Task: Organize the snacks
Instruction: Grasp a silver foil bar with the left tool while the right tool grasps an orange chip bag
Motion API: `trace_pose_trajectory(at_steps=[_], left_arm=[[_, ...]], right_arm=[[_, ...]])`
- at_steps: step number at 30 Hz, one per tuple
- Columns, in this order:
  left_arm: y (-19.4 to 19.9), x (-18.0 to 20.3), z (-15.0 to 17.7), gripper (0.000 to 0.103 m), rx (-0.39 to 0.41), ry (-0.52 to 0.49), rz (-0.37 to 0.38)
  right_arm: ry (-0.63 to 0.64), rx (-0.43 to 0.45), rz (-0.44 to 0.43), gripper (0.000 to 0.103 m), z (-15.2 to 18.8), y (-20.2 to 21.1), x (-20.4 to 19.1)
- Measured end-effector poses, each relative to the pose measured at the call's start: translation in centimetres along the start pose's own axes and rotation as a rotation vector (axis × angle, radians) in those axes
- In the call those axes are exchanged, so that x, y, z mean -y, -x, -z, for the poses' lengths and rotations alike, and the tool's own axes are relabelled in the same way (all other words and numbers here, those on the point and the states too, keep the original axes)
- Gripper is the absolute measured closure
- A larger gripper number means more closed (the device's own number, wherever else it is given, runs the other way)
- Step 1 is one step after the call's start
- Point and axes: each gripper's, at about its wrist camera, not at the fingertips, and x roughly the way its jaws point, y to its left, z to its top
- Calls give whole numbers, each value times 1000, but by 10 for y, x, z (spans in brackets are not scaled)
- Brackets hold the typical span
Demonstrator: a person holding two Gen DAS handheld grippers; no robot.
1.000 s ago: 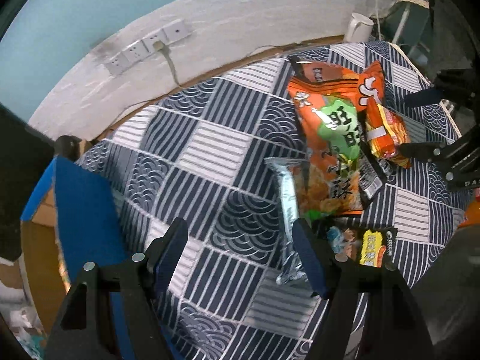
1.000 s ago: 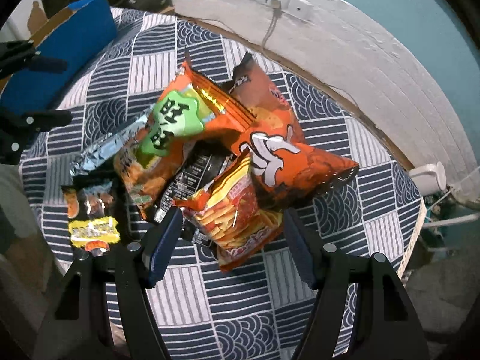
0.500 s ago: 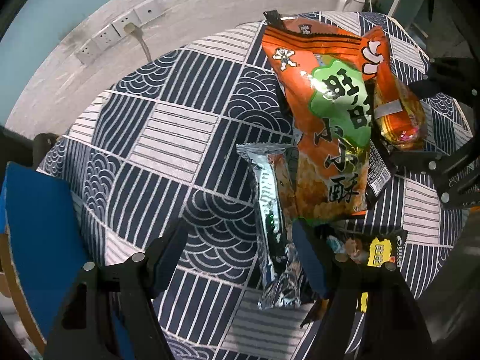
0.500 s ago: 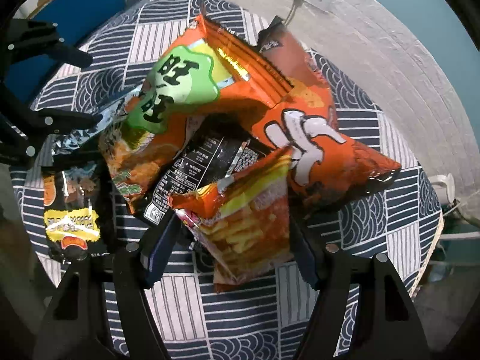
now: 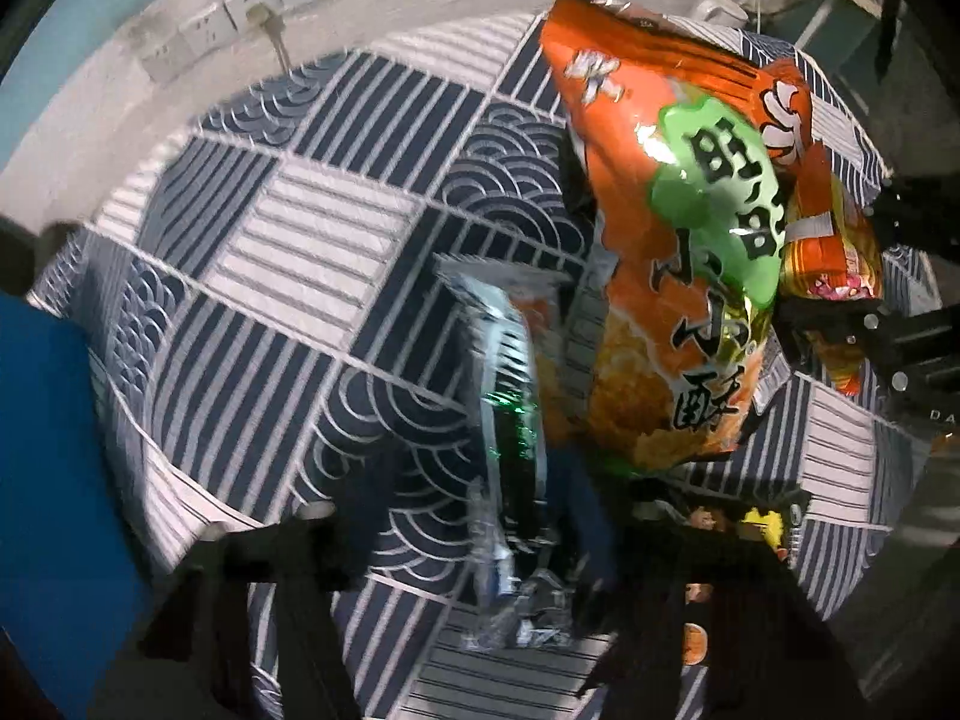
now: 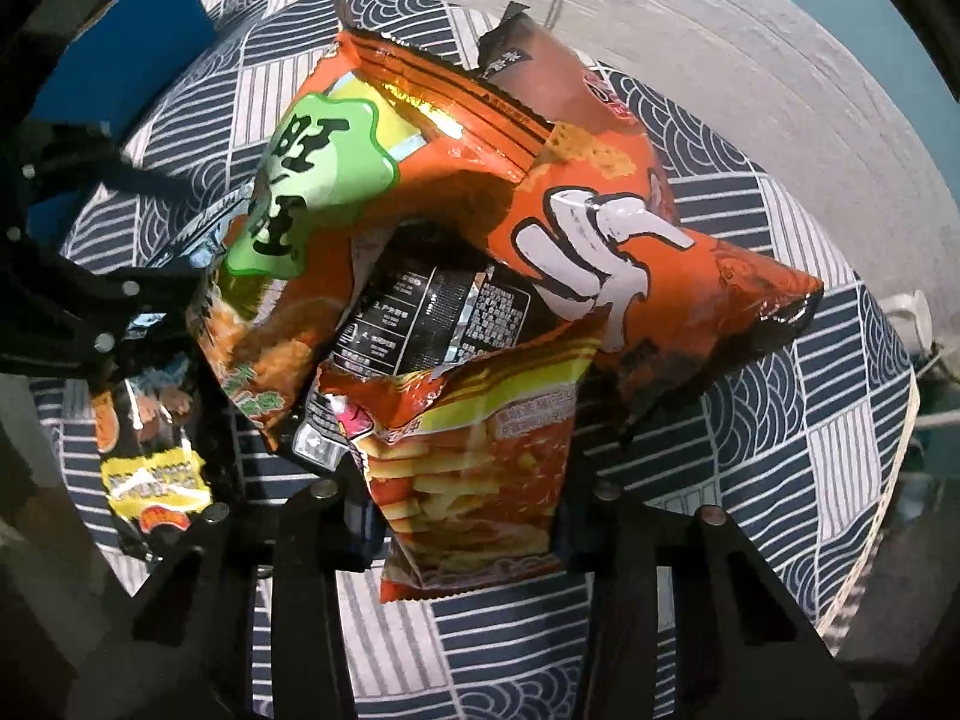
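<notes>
A heap of snack bags lies on the patterned tablecloth point(image 5: 312, 240). My left gripper point(image 5: 462, 516) points down over a silver pack point(image 5: 510, 396). Its jaws are closing with the pack between them, and the left finger still looks apart from it; this view is blurred. My right gripper point(image 6: 465, 504) is closing, and both pads press on a red fries bag point(image 6: 468, 456). Behind the fries bag lie a black pack point(image 6: 432, 312), an orange bag with a green label point(image 6: 312, 180) and an orange bag with white characters point(image 6: 630, 252).
A small black and yellow pack point(image 6: 150, 468) lies near the table's front edge. A blue box point(image 5: 42, 480) stands off the table's left side. A white mug point(image 6: 906, 312) sits at the far right edge. Wall sockets point(image 5: 240, 12) run behind the table.
Both grippers have sunk closer to the table. The right jaws have narrowed onto the fries bag. The left gripper has moved over the silver pack.
</notes>
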Motion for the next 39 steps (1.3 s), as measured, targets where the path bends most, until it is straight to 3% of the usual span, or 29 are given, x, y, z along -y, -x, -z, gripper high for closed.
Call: trace_pose_trajectory(at_steps=[1, 2, 3, 11, 24, 39], left_arm=[[1, 0, 1, 62, 14, -2, -9], [1, 0, 1, 73, 17, -8, -13], [1, 1, 2, 73, 13, -14, -21], [12, -6, 14, 74, 27, 9, -33], [83, 4, 32, 74, 151, 18, -69], [152, -16, 47, 74, 275, 49, -108]], right_arm=[[-6, 0, -2, 65, -3, 2, -1], [-11, 0, -3, 65, -3, 4, -2], [-14, 0, -4, 65, -4, 6, -4], [-65, 10, 3, 65, -14, 26, -16], [-125, 89, 13, 65, -6, 75, -21], [-147, 193, 8, 65, -22, 128, -40]])
